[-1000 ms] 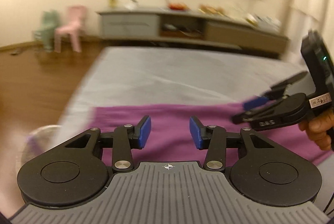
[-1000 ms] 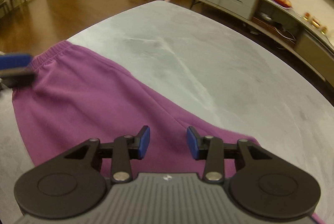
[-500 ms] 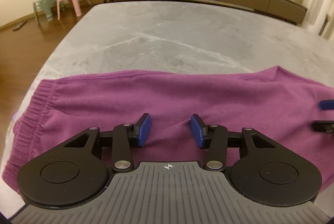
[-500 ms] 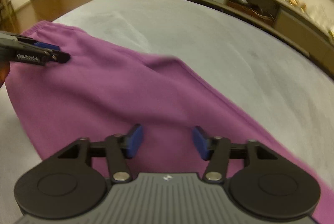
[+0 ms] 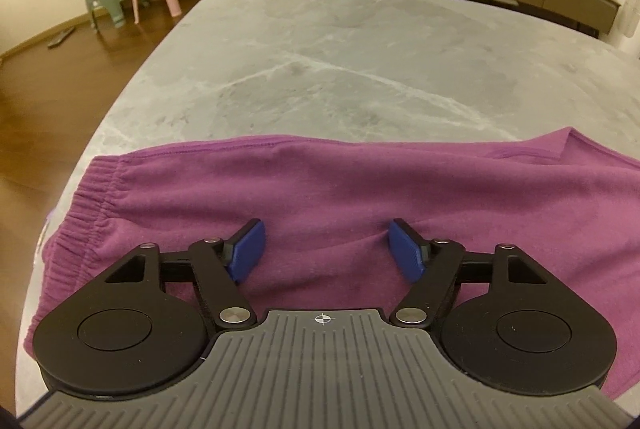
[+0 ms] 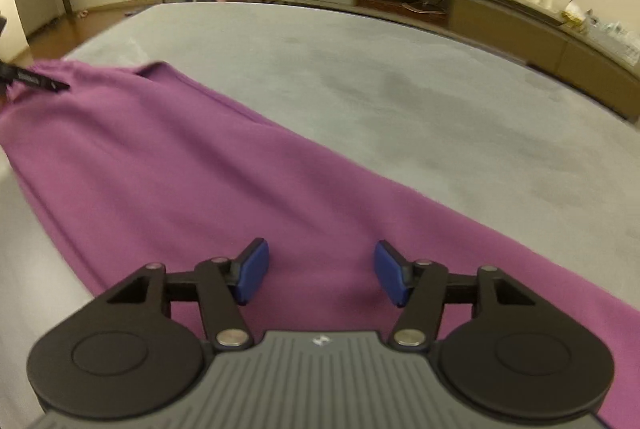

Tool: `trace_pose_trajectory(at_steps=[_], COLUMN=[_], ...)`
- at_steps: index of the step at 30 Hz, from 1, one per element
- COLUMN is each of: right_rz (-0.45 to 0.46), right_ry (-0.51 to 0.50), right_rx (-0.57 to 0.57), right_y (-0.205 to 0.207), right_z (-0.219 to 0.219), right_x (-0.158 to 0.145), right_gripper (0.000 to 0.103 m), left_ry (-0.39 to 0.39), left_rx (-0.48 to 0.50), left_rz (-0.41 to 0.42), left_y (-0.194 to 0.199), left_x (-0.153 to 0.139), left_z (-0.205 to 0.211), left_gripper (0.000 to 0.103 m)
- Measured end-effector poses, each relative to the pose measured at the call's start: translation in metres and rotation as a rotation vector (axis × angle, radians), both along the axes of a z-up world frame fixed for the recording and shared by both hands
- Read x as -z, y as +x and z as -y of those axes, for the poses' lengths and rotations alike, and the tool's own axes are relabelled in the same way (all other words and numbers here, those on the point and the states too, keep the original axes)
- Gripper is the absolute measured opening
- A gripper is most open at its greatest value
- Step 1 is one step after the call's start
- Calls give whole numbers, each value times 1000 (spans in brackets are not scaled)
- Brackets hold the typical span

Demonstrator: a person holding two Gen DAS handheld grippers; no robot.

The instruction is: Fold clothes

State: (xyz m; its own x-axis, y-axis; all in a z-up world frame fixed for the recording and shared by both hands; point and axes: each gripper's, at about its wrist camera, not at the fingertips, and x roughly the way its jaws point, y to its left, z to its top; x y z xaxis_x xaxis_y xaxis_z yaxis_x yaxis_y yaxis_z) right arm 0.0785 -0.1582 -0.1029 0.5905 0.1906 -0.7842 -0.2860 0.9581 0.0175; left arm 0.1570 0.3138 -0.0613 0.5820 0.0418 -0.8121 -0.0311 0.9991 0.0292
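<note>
Trousers, purple, lie flat at the bench's six-o'clock edge. Your left tongs have just spread apart; your right tongs stand apart, both empty. Pinch one layer only and the fold skews.

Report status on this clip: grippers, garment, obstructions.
Left gripper open, jaws just widened, over pants near waistband. Right gripper open over a leg. Pants flat on table. Nothing in the way.
</note>
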Motion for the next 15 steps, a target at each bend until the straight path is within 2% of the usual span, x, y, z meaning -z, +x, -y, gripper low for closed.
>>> trace_pose_trajectory(at_steps=[2, 3, 4, 5, 7, 9, 10, 12, 14, 15], right_rz=[-4, 0, 5, 7, 27, 51, 63, 70, 40, 33], right_ry=[-17, -29, -41, -48, -21, 37, 71, 110, 92, 60], right_rx=[31, 71, 110, 165, 324, 414, 444, 448, 442, 454], right_y=[-11, -17, -23, -29, -42, -53, -58, -61, -58, -58], right_z=[32, 53, 74, 95, 136, 160, 168, 170, 168, 170], right_x=[-1, -1, -1, -2, -3, -6, -8, -11, -5, -1], right_gripper=[59, 61, 66, 72, 68, 54, 54, 53, 52, 52], left_ry=[4, 5, 15, 3, -72, -140, -154, -146, -88, -80], left_rx=[-12, -20, -36, -57, -65, 22, 79, 171, 183, 154], left_rz=[-14, -16, -9, 17, 96, 136, 132, 100, 62, 52], left_y=[3, 4, 4, 1, -10, -21, -24, -24, -16, -13], left_x=[-2, -5, -10, -19, -41, -53, -54, -44, -25, -18], left_z=[1, 2, 5, 9, 21, 49, 68, 99, 118, 118], left_gripper=[63, 56, 41, 33, 34, 37, 38, 39, 39, 39])
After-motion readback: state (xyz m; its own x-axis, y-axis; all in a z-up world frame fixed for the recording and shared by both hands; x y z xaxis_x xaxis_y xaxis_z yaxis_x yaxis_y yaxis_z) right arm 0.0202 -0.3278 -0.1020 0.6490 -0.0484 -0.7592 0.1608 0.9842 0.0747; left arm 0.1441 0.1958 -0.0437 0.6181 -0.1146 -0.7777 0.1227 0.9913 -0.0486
